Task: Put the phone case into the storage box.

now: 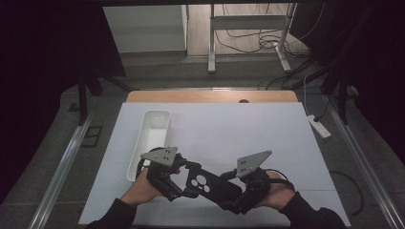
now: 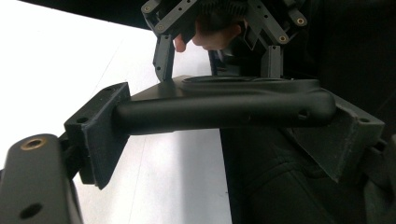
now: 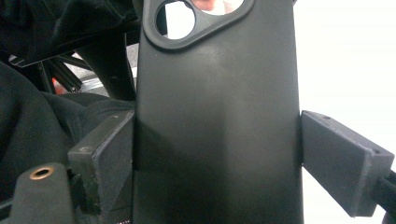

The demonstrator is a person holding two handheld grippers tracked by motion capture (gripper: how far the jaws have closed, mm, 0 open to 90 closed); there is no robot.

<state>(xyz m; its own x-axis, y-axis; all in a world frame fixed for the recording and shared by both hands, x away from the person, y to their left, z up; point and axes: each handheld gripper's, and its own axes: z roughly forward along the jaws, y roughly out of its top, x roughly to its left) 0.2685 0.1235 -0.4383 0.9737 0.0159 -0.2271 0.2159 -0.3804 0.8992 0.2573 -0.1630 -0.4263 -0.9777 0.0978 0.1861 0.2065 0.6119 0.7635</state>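
Dim room, grey floor (image 1: 52, 143), tangled cables (image 1: 248, 40).

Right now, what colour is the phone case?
Matte black, the phone case shows best in the right gripper view.

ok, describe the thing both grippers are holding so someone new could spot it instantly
On the white table cover, look at the near edge, right of the long white bin. Held above the surface between the left gripper and right gripper is a black phone case. It is flat and matte, and its camera cutouts at the left end set it apart from the gripper parts around it.
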